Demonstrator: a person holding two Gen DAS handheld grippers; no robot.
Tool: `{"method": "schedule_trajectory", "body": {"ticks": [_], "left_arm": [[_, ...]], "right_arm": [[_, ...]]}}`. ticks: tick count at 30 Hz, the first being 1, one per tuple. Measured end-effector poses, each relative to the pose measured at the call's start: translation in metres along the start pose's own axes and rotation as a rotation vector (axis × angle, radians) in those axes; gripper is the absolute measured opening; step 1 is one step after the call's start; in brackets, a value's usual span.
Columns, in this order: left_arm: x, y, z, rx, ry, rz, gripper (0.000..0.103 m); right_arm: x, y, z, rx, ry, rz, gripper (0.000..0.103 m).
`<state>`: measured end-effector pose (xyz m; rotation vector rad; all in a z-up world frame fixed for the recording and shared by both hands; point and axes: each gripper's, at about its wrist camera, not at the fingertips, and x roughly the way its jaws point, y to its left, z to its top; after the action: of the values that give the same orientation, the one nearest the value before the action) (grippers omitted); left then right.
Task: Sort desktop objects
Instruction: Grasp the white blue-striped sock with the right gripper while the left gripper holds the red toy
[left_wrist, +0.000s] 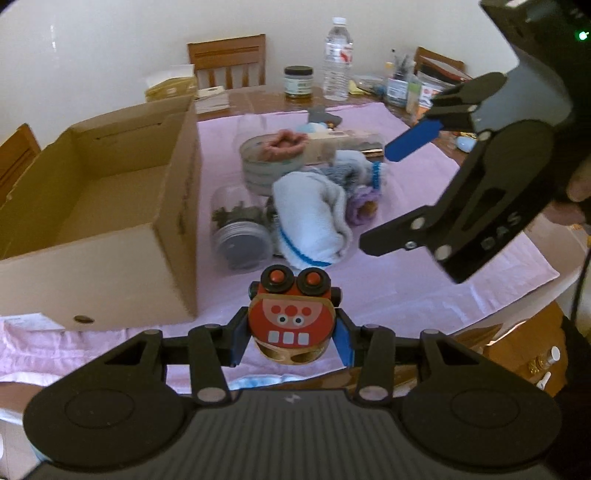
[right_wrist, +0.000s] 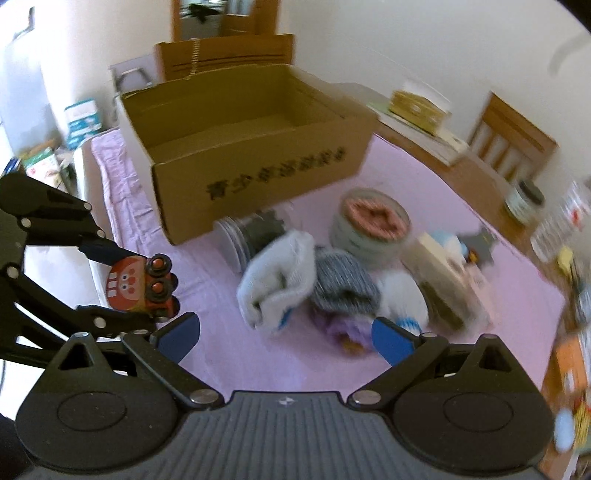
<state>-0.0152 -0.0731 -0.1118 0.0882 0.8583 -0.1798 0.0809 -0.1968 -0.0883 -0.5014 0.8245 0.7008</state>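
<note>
My left gripper (left_wrist: 291, 341) is shut on a red wooden toy car (left_wrist: 291, 317) with a painted face, held above the pink cloth. The right wrist view shows this toy car (right_wrist: 127, 286) at the left, between the left gripper's (right_wrist: 137, 290) fingers. My right gripper (right_wrist: 284, 338) is open with nothing between its blue pads (right_wrist: 177, 336), and it hovers over a pile in the middle. The pile holds a white rolled towel (left_wrist: 314, 218), a grey knit piece (right_wrist: 341, 282), a clear jar on its side (left_wrist: 240, 229) and a round tin (left_wrist: 269, 158). In the left wrist view the right gripper (left_wrist: 376, 197) hangs at the upper right.
An open cardboard box (left_wrist: 110, 206), nothing visible inside it, stands at the left of the pink cloth (left_wrist: 424, 288); the right wrist view has this box (right_wrist: 258, 177) behind the pile. A water bottle (left_wrist: 337, 59), a dark-lidded jar (left_wrist: 298, 82) and clutter line the far table edge. Wooden chairs (left_wrist: 229, 59) stand around.
</note>
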Motion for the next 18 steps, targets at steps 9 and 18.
{"method": "schedule_trajectory", "body": {"ticks": [9, 18], "left_arm": [[-0.007, 0.013, -0.007, -0.061, -0.002, 0.029, 0.046], [-0.007, 0.019, -0.005, -0.084, 0.002, 0.028, 0.046]], "right_arm": [[0.034, 0.015, 0.019, -0.184, 0.02, -0.006, 0.088], [0.057, 0.021, 0.021, -0.279, 0.043, -0.011, 0.079]]}}
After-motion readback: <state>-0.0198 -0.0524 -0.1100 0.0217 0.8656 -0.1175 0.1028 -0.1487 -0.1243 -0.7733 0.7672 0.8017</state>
